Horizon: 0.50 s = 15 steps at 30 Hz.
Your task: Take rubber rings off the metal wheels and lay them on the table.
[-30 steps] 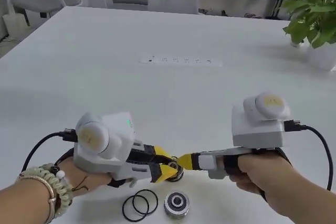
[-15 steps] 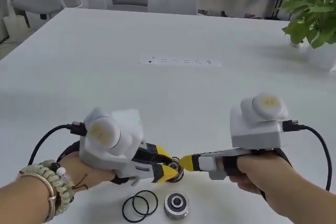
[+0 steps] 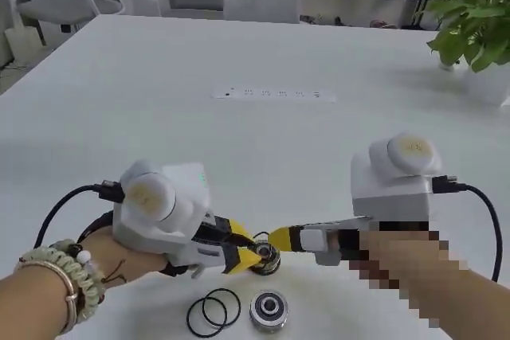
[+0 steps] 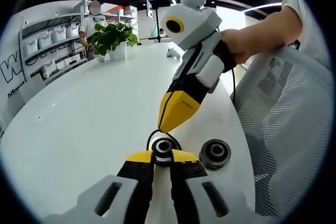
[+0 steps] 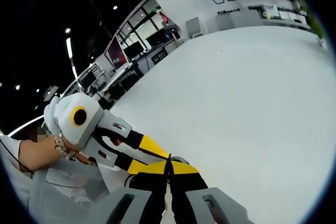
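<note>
Left gripper (image 3: 256, 258) fingers are clamped on a small metal wheel (image 4: 161, 147), close to the white bench (image 3: 239, 141). Right gripper (image 3: 277, 238) fingers are pinched together on a black rubber ring (image 4: 152, 136) looped up from that wheel. Nearer the person than the held wheel, a second wheel (image 3: 268, 309) and two loose rings (image 3: 213, 310) lie on the bench.
</note>
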Tool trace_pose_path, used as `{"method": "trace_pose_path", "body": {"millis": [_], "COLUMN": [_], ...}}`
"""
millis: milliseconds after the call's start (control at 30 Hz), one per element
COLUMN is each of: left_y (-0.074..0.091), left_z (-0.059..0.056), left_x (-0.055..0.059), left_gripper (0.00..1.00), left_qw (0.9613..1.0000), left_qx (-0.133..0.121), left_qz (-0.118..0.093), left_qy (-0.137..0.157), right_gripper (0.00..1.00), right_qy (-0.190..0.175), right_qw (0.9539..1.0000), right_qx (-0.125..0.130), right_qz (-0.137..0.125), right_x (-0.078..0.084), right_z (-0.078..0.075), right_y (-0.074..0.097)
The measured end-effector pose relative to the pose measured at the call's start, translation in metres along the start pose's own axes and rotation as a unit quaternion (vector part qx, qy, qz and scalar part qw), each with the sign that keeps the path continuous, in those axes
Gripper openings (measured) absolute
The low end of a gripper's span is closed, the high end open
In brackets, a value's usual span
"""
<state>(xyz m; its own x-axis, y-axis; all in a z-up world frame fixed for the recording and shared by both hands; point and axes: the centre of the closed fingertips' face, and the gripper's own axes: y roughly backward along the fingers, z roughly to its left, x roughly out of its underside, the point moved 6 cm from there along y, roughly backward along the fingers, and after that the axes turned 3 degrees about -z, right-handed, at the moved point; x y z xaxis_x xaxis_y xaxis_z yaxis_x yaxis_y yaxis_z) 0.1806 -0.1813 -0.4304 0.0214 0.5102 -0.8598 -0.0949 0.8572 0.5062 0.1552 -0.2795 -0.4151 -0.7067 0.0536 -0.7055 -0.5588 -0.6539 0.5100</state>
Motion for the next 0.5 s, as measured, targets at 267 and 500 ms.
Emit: {"method": "trace_pose_path", "body": {"millis": [267, 500], "left_y": [0.004, 0.013], "left_z": [0.004, 0.010], "left_x": [-0.006, -0.023], "left_gripper": [0.10, 0.20], "left_qw": [1.0000, 0.9996], "left_qx": [-0.005, -0.012], "left_qz": [-0.003, -0.022], "left_qy": [0.003, 0.011], "right_gripper": [0.00, 0.00], "right_qy": [0.002, -0.016], "right_qw": [1.0000, 0.9994], "right_qx": [0.002, -0.005], "right_qz": [-0.003, -0.029], "right_x": [-0.002, -0.012], "right_z": [-0.001, -0.001], "right_y": [0.001, 0.006]}}
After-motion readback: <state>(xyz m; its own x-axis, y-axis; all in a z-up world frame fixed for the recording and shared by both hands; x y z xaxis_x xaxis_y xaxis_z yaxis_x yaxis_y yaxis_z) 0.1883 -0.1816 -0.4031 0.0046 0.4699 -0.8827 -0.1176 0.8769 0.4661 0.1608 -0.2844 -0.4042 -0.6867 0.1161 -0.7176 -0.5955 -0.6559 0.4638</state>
